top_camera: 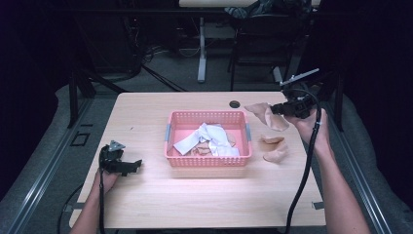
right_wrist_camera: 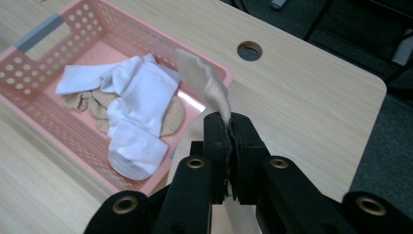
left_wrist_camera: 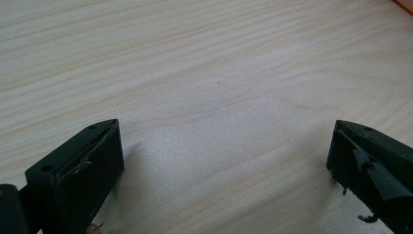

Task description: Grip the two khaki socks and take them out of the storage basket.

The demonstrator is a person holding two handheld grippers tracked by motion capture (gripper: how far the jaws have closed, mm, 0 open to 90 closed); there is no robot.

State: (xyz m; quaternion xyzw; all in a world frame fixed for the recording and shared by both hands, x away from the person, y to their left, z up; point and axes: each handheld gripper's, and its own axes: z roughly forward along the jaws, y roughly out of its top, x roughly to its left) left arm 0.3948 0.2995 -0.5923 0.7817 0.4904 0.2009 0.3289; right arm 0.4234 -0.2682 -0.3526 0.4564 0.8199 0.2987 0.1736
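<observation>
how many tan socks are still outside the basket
3. One tan sock hangs from the right claw, lifted past the basket's right side. Two more lie on the table right of the basket: one farther back, one nearer. None seems hidden.

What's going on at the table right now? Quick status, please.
Right claw shut on beige sock, held up beside pink basket. Left claw open, on bare table. Nothing in the way.

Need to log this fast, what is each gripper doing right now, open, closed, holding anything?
Left gripper: jaws open, holding nothing, over the bare wooden table.
Right gripper: jaws closed on a thin beige fabric sock.
</observation>
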